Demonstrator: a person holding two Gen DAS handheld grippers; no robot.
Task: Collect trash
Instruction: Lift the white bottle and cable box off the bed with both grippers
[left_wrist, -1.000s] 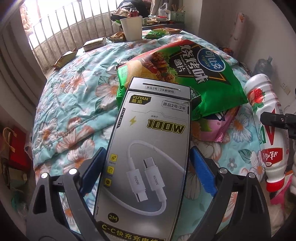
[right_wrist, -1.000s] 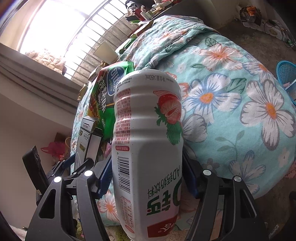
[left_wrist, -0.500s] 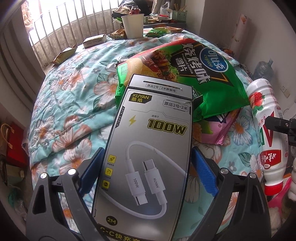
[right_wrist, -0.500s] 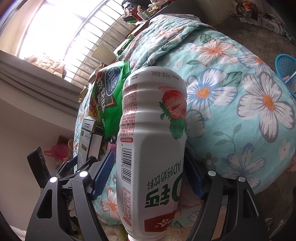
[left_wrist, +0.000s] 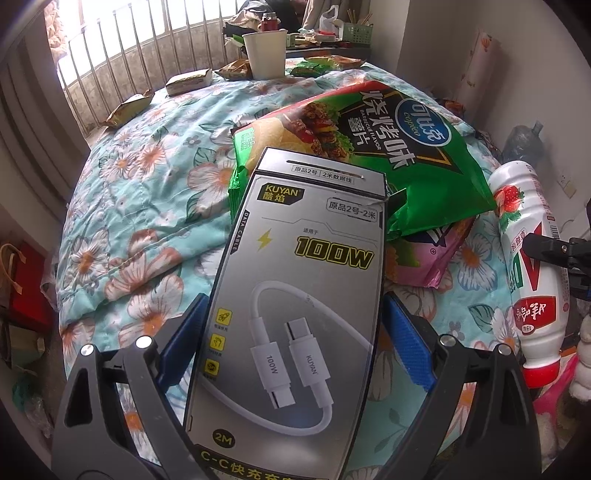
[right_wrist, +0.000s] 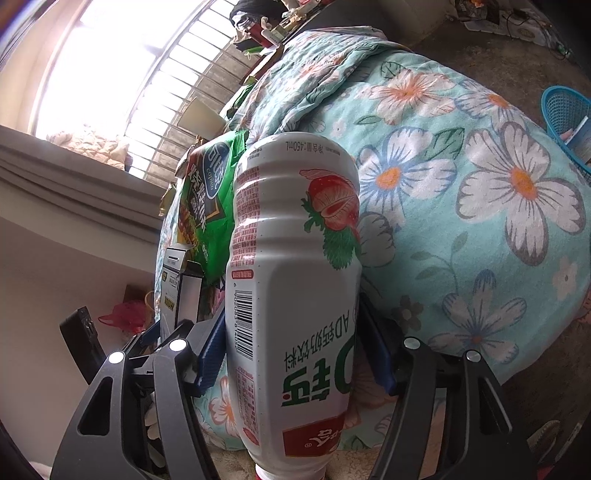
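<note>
Currently clamped in the left gripper (left_wrist: 291, 310): cable box (left_wrist: 295, 288), blue pads pressed on both long edges, jaws spread to the box width. Held likewise in the right gripper (right_wrist: 295, 325): strawberry drink bottle (right_wrist: 295, 258), cap end toward the camera, base pointing far, pads on both flanks.

Compared with one second ago: no change of grip on either side. Slight drawing back of both cameras from the floral quilt (left_wrist: 147, 192); more of the far bed edge in the left view, bottle rolled a little in the right view. Both items carried above the near end of the bed, apart from the bedding as far as can be judged.

Meaning for the task: two pieces secured, transport to a bin probably next. Blue basket (right_wrist: 569, 110) on the floor at far right, a possible drop point; not confirmed.

Left on the bed for later passes: green chip bag (left_wrist: 369, 147) just beyond the box, pink wrapper (left_wrist: 428, 258) under its near right corner, paper cup (left_wrist: 265, 53) and small packets (left_wrist: 188, 81) at the far edge.
</note>
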